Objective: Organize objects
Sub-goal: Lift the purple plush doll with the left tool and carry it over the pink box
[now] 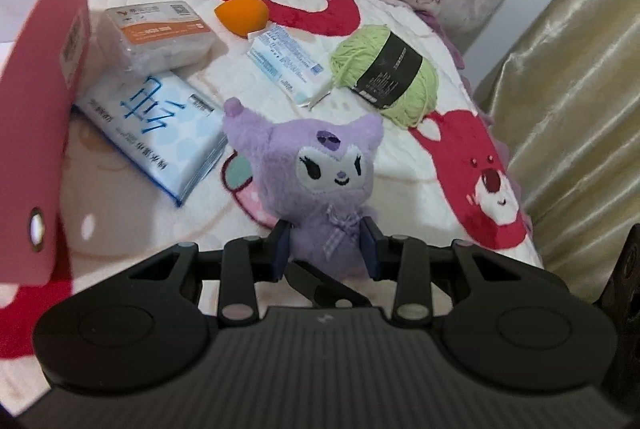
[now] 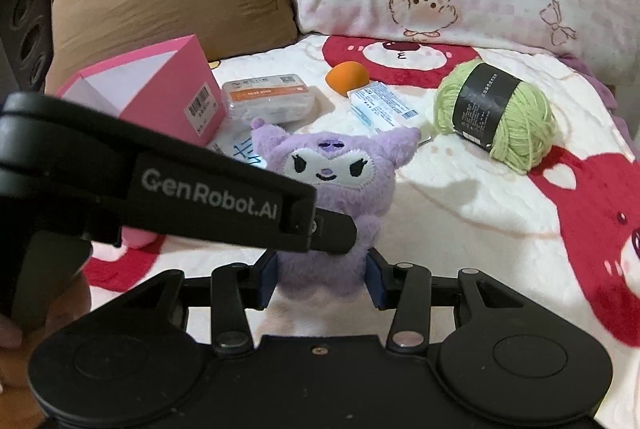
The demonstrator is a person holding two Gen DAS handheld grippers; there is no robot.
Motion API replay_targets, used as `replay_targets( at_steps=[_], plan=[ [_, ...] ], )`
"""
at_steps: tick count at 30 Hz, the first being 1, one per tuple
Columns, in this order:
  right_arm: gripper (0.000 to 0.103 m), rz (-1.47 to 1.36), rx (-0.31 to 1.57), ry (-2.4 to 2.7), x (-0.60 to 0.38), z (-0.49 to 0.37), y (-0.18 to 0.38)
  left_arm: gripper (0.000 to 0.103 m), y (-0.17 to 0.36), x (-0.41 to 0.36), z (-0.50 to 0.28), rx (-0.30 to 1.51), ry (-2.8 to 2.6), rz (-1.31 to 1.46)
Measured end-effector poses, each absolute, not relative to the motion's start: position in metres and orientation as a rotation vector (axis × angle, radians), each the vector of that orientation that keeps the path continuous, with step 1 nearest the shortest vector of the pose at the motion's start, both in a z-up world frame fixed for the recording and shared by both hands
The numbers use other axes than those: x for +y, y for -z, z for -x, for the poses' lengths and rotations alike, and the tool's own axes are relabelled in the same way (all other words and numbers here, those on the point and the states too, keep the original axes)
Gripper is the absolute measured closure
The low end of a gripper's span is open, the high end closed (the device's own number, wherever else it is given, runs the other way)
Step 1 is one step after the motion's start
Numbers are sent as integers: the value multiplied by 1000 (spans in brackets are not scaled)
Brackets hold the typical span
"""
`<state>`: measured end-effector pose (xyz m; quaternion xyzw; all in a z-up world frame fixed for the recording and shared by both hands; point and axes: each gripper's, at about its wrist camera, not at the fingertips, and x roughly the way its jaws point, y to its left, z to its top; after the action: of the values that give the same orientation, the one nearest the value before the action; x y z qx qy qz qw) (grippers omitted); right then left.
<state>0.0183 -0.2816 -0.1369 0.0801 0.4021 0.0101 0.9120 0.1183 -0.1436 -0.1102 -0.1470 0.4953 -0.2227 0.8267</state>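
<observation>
Both claws clamped on plush at lower centre: left claw, right claw. Plush upright, off bed; pink box open at left edge, nearer left claw.

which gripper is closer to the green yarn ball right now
Right, though only slightly. Both grippers clamp the purple plush; the right gripper holds its base on the side toward the yarn, and the left gripper reaches in from the far side.
</observation>
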Motion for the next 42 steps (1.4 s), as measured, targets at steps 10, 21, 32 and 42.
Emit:
replay_targets(
  at_steps=[10, 21, 32, 42],
  plan=[
    [54, -143, 835, -6, -253, 3, 114, 68, 81, -126, -93, 1094, 462, 303],
    [54, -154, 845, -32, -224, 19, 72, 68, 32, -100, -64, 1072, 459, 259],
    [54, -117, 861, -122, -191, 21, 41, 68, 3, -64, -41, 1038, 418, 267],
    [54, -107, 862, -220, -160, 7, 19, 68, -24, -16, -34, 1033, 373, 287]
  ],
)
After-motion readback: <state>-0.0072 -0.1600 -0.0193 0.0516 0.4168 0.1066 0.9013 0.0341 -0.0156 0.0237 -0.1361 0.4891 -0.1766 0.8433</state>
